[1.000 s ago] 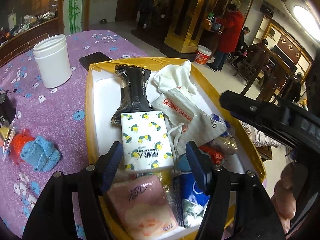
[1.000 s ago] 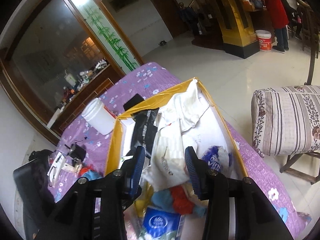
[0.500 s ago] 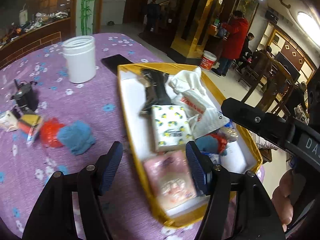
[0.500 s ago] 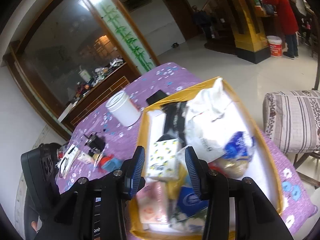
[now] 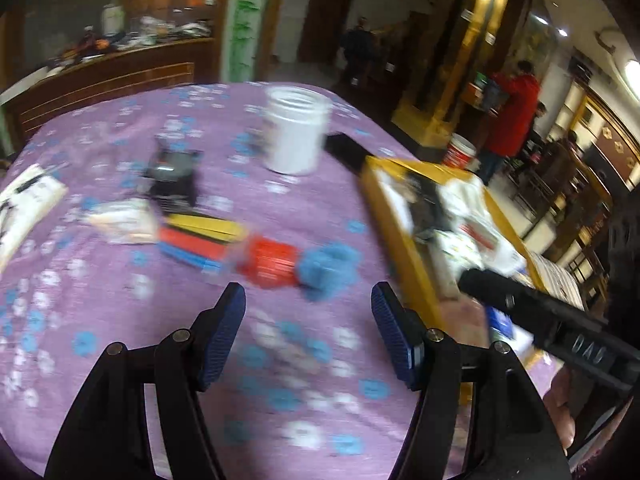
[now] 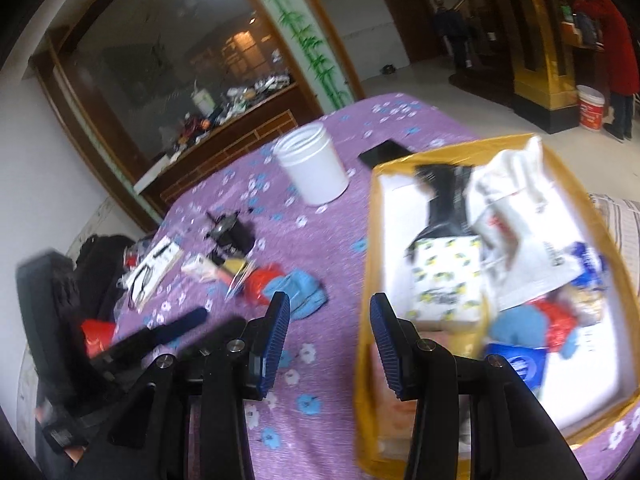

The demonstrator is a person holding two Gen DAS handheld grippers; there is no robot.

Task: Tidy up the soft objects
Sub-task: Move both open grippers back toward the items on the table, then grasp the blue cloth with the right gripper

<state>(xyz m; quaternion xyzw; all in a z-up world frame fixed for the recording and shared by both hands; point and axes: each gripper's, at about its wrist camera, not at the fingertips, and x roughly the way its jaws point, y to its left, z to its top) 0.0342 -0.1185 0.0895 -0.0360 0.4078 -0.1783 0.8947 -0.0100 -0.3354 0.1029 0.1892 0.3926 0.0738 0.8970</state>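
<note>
Only the right wrist view shows inside the yellow box: a lemon-print tissue pack, white drawstring bag and black packet lie packed together. The left view is blurred. A blue towel, crumpled and soft, lies on the purple desk touching a red bag, left of the box. Left gripper and right gripper hover with jaws released, holding nothing, over bare cloth near the desk's front edge.

The black left gripper with blue ribbed pads hangs with jaws spread wide, empty; the matching right gripper likewise gapes, holding nothing.
</note>
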